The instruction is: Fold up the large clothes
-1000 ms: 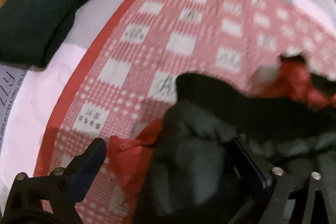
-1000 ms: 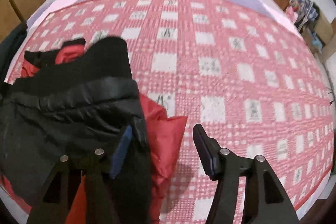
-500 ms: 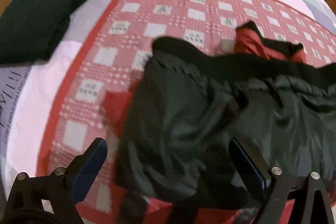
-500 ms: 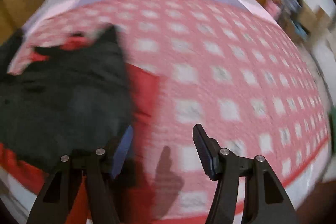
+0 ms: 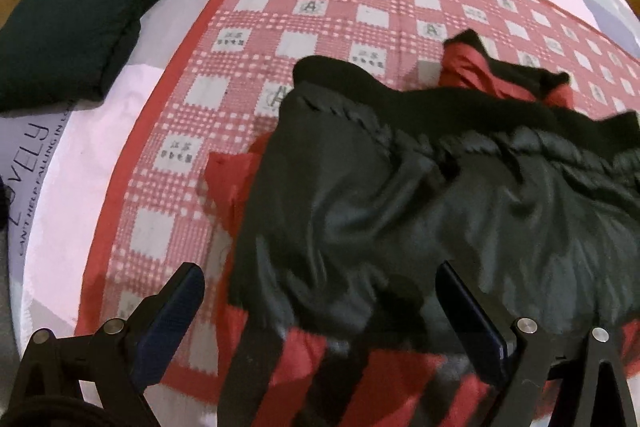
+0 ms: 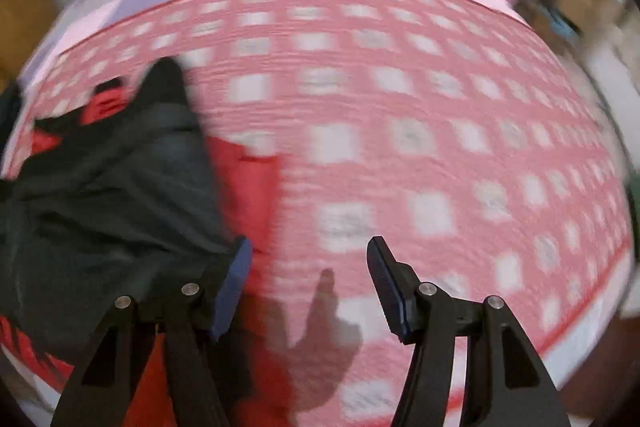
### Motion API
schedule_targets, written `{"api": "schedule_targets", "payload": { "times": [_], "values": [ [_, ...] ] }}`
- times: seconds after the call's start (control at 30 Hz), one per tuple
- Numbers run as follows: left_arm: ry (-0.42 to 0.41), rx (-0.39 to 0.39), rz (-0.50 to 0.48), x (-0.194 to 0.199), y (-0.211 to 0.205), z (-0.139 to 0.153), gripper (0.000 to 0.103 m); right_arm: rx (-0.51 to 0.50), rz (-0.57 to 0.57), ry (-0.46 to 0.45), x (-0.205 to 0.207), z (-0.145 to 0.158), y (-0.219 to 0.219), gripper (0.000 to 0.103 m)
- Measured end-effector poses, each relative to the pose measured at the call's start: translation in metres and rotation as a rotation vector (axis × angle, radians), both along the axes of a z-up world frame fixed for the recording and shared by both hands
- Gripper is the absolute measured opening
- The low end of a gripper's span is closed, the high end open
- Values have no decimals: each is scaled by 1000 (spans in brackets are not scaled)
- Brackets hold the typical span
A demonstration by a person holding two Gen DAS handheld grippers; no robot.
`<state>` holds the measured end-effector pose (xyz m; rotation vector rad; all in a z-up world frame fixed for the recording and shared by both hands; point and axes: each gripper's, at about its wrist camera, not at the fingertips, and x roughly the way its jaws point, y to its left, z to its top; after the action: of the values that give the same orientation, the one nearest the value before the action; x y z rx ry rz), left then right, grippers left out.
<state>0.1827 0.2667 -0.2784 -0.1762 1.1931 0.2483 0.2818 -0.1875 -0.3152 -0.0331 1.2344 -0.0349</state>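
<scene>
Fingers of both the left gripper and right gripper stand spread and empty above the black-and-red jacket, which lies crumpled lengthwise left to right on the checked bedspread, nearer the left hand's fingers.

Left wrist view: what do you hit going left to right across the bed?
Folded dark green garment → pink and grey bedsheet → red border of the checked blanket → red lining poking out → black jacket.
</scene>
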Motion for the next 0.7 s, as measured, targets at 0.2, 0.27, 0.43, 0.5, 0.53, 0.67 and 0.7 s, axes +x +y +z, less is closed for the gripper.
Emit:
{"api": "schedule_targets", "payload": {
  "times": [0.2, 0.27, 0.43, 0.5, 0.53, 0.67, 0.7],
  "values": [
    [-17, -21, -33, -26, -32, 42, 97, 93, 101, -31, -50, 55, 25, 62],
    [-20, -9, -44, -38, -47, 60, 98, 127, 158, -43, -77, 80, 50, 62],
    [-26, 46, -63, -82, -79, 111, 98, 187, 258, -32, -154, 128, 111, 64],
    [-16, 69, -65, -101, -87, 126, 98, 178, 276, -17, -182, 147, 127, 64],
    [-15, 76, -64, -111, -91, 135, 98, 182, 277, -15, -195, 156, 132, 64],
    [-6, 68, -44, -149, -97, 162, 98, 178, 257, -5, -249, 188, 142, 64],
    [0, 67, -45, -160, -100, 169, 98, 181, 247, 4, -257, 192, 142, 64]
  ]
}}
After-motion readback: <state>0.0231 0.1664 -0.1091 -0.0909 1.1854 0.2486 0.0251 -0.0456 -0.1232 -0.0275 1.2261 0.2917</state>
